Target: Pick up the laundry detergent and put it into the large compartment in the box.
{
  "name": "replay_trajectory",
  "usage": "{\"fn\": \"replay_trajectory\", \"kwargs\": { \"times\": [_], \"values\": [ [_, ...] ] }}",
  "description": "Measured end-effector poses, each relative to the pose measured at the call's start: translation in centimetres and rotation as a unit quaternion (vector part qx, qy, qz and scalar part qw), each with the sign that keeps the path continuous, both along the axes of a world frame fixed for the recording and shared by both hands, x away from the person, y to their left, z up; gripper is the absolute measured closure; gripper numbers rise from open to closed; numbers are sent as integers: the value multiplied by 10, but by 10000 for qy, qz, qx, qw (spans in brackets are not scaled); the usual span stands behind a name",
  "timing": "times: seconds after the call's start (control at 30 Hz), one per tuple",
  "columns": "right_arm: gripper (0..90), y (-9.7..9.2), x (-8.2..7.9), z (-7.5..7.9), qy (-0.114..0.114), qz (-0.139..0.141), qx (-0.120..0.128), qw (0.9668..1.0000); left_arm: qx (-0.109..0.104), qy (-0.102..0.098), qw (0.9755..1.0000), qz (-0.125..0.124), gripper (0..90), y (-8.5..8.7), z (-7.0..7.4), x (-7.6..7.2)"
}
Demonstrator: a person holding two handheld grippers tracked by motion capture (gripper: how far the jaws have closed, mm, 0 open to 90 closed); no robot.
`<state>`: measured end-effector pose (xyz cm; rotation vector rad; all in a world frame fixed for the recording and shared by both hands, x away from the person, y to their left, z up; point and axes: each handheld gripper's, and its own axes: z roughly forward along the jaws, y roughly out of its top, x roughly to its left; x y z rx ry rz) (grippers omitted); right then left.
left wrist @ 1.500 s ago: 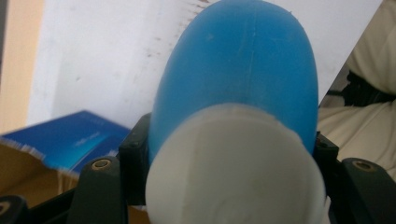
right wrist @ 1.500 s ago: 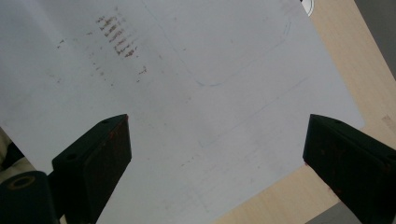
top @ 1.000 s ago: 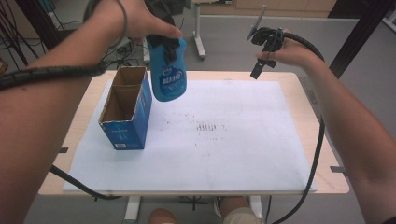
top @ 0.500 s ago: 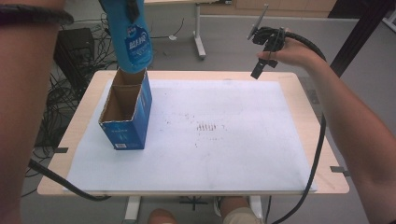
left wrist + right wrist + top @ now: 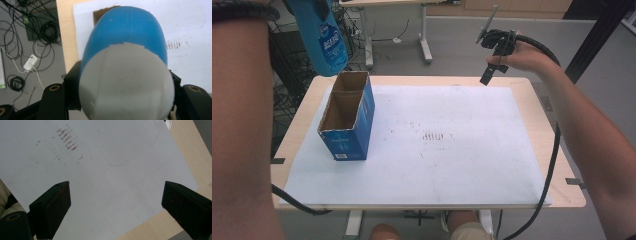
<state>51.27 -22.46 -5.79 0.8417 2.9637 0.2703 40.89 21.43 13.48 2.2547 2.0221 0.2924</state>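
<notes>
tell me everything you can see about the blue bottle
The blue bottle looks like smooth plastic, with white print on its side and a pale grey rounded base facing the left gripper view's camera. It hangs tilted in the air, above and just behind the open blue cardboard box, touching nothing but the left gripper, whose black jaws clamp it from both sides.

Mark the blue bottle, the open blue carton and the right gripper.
blue bottle (image 5: 328,45), high view, on its printed label.
blue carton (image 5: 348,141), high view, on its near side wall.
right gripper (image 5: 116,208), right gripper view, midway between its open jaws.
</notes>
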Motion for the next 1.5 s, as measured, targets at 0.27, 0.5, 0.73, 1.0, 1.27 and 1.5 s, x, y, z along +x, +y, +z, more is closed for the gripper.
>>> {"fn": "replay_trajectory", "kwargs": {
  "times": [0.27, 0.5, 0.73, 1.0, 1.27, 1.5],
  "values": [
    [86, 2, -1, -1, 5, 34, -4, 10000, 10, 84, 9994, 334, 379, 13, -19, 7],
    [86, 3, -1, -1, -2, 27, -13, 10000, -91, 74, 9988, 481, 378, 22, -37, 10],
    [86, 6, -1, -1, -3, 52, -20, 10000, -133, 169, 9981, 584, 379, 26, -60, 15],
    [86, 8, -1, -6, 30, 66, -18, 10000, -277, 277, 9969, 686, 379, 35, -92, 17],
    [86, 10, 0, -9, 57, 104, -28, 9999, -354, 449, 9957, 725, 378, 40, -125, 20],
    [86, 15, 1, -11, 84, 118, -56, 9999, -338, 451, 9960, 691, 379, 38, -147, 21]
  ]
}}
